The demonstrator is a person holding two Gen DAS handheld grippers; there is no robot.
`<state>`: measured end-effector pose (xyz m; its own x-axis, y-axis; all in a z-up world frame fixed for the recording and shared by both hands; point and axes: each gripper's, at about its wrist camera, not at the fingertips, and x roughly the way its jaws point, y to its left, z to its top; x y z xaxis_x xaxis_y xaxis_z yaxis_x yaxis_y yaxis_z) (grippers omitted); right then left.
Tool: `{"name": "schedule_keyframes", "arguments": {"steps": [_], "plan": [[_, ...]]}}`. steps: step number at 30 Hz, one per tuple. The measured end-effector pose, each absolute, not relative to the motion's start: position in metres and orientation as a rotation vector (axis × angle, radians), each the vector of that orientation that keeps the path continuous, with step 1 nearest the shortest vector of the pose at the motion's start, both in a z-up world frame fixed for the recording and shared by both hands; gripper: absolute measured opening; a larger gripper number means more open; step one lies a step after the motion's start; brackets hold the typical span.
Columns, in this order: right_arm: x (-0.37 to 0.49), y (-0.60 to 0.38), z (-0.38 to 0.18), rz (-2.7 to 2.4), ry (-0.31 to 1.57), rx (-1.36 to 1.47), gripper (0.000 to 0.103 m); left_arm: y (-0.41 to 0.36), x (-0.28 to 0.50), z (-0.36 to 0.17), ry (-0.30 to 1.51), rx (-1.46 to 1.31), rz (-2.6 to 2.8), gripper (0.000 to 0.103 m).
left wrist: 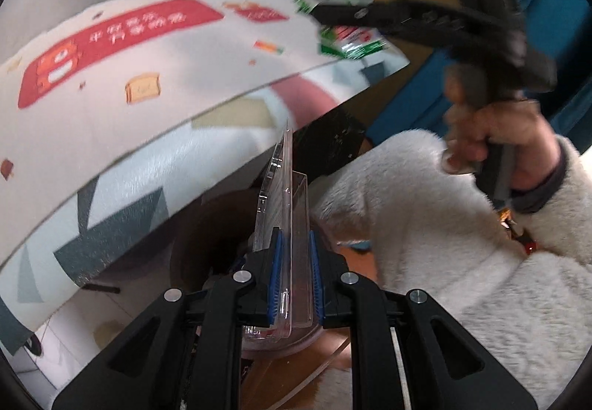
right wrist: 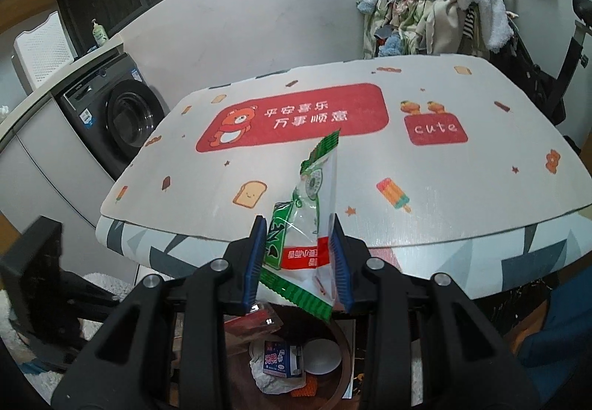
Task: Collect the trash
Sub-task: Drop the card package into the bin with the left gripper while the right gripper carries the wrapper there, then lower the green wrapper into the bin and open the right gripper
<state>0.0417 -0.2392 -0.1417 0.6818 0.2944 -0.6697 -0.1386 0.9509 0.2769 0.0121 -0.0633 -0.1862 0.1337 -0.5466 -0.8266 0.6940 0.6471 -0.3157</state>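
Both jaws are clamped on trash. Below the table (right wrist: 425, 188) edge sits the bin (right wrist: 344, 343), already holding a carton (right wrist: 279, 360), likely why both grippers are over it. Right gripper (right wrist: 299, 258) pinches a green-and-white wrapper (right wrist: 314, 203), crinkled, upright. Left gripper (left wrist: 296, 280) grips a clear plastic tray (left wrist: 285, 210), edge-on, stiff.

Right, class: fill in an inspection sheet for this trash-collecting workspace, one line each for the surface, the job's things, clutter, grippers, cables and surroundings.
Surface: table mat with cartoon prints, nothing lying on it.
Job's things: clear plastic package; green-and-white wrapper; brown bin below the table, holding a milk carton and crumpled paper.
Clutter: clothes pile behind the table.
Grippers: left gripper shut on the package; right gripper shut on the wrapper.
Cables: nothing seen.
Surroundings: washing machine, exercise bike.
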Motion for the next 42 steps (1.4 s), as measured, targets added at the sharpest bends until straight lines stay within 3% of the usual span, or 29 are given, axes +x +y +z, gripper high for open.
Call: {"name": "schedule_keyframes", "arguments": {"steps": [6,10,13,20,26,31,42], "plan": [[0.043,-0.237,-0.157,0.246,0.819,0.22,0.036,-0.07,0.03,-0.224,1.183,0.144,-0.866,0.018],[0.041,-0.232,-0.168,0.253,0.848,0.209,0.036,-0.064,0.038,-0.226,1.142,0.085,-0.853,0.049],[0.039,-0.23,-0.176,0.261,0.867,0.21,0.036,-0.054,0.039,-0.213,1.089,0.057,-0.827,0.054],[0.03,-0.213,-0.195,0.3,0.916,0.193,0.036,-0.016,0.026,-0.169,0.897,0.013,-0.705,0.078],[0.02,-0.187,-0.212,0.366,0.973,0.161,0.036,0.017,0.013,-0.153,0.797,0.004,-0.563,0.092],[0.012,-0.167,-0.23,0.409,1.033,0.144,0.036,0.032,-0.001,-0.156,0.739,0.025,-0.475,0.096],[0.009,-0.146,-0.264,0.417,1.169,0.077,0.036,0.048,0.008,-0.171,0.795,-0.049,-0.404,0.097]]}}
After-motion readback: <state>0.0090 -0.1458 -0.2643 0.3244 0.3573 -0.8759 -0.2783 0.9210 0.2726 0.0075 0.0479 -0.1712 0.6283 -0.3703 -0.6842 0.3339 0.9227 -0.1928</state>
